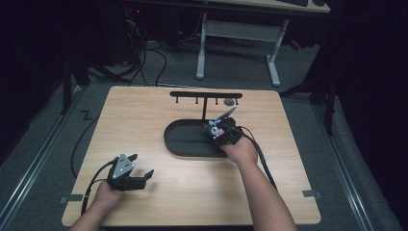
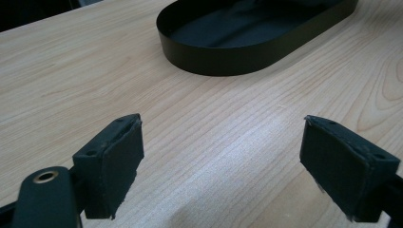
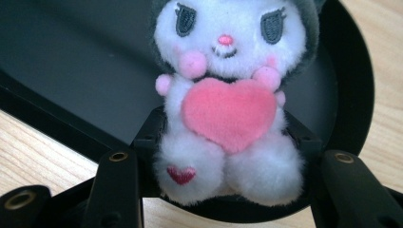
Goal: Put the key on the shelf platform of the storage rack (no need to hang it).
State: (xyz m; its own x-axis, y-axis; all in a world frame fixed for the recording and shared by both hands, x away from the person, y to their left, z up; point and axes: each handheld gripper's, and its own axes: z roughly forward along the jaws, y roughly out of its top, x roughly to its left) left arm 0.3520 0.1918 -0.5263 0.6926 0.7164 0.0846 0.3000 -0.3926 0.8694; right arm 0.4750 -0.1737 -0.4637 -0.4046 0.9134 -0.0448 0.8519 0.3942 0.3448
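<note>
**Plush toy clamped in the right claw above the black tray**

The right gripper (image 1: 219,130) grasps a small plush toy (image 3: 228,104), a white figure with a dark hood, pink cheeks and a large pink heart held against its chest. In the right gripper view the toy sits squarely between the two black jaws, which press into its sides at about waist level; its head rises above the jaws and its round white feet, one bearing a small red heart, bulge out below them. The toy faces the camera, upright with respect to the gripper.

Behind the toy lies the black oval tray (image 3: 71,61), its dark floor and curved rim framing the toy's head and body. In the high view the right gripper hangs over the right end of the tray (image 1: 183,144), just in front of a thin black rack (image 1: 206,95) with short pegs that stands at the far side of the wooden table (image 1: 144,110).

The left gripper (image 1: 144,174) rests low near the table's near left corner, well apart from the tray. In the left gripper view its jaws stand wide apart with bare wood between them, released and holding nothing, pointing towards the tray's near wall (image 2: 228,59).
</note>
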